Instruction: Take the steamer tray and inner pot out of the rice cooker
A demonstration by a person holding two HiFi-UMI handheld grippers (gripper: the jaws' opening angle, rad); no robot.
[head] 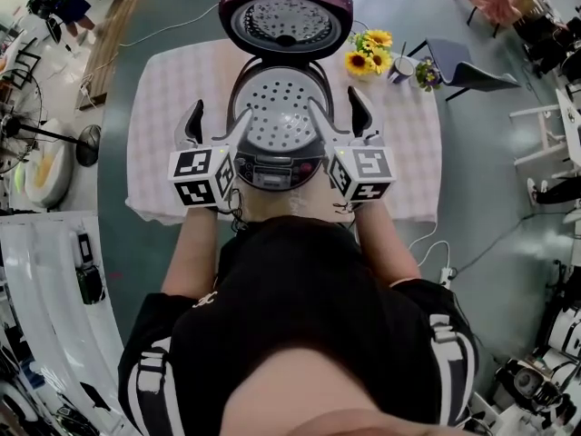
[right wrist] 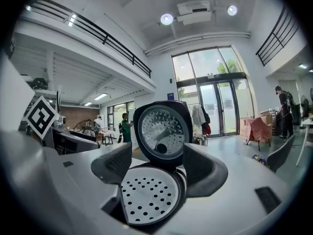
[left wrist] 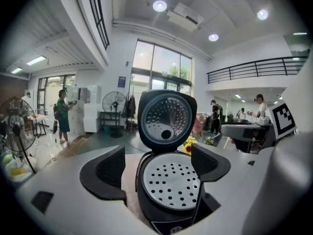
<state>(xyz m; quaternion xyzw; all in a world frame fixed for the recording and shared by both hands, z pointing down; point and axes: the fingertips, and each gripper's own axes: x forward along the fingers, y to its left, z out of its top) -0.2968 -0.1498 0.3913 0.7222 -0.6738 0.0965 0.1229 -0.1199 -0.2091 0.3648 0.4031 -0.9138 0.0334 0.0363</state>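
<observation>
A dark rice cooker (head: pixel 277 166) stands on the table with its lid (head: pixel 286 16) swung up at the far side. A white perforated steamer tray (head: pixel 280 114) rests in its mouth and hides the inner pot beneath. My left gripper (head: pixel 216 122) is open at the cooker's left front rim, its inner finger over the tray's edge. My right gripper (head: pixel 339 116) is open at the right front rim in the same way. In the left gripper view the steamer tray (left wrist: pixel 171 180) lies between the spread jaws of the left gripper (left wrist: pixel 159 168). The right gripper (right wrist: pixel 156 170) frames the tray (right wrist: pixel 146 195) too. Neither holds anything.
The table (head: pixel 163 89) carries a pink checked cloth. Sunflowers (head: pixel 368 51) and a small cup (head: pixel 399 68) stand at the cooker's back right. A chair (head: pixel 463 66) is beyond the table's right corner, a floor fan (head: pixel 54 139) to the left. A cable trails off the table's front right.
</observation>
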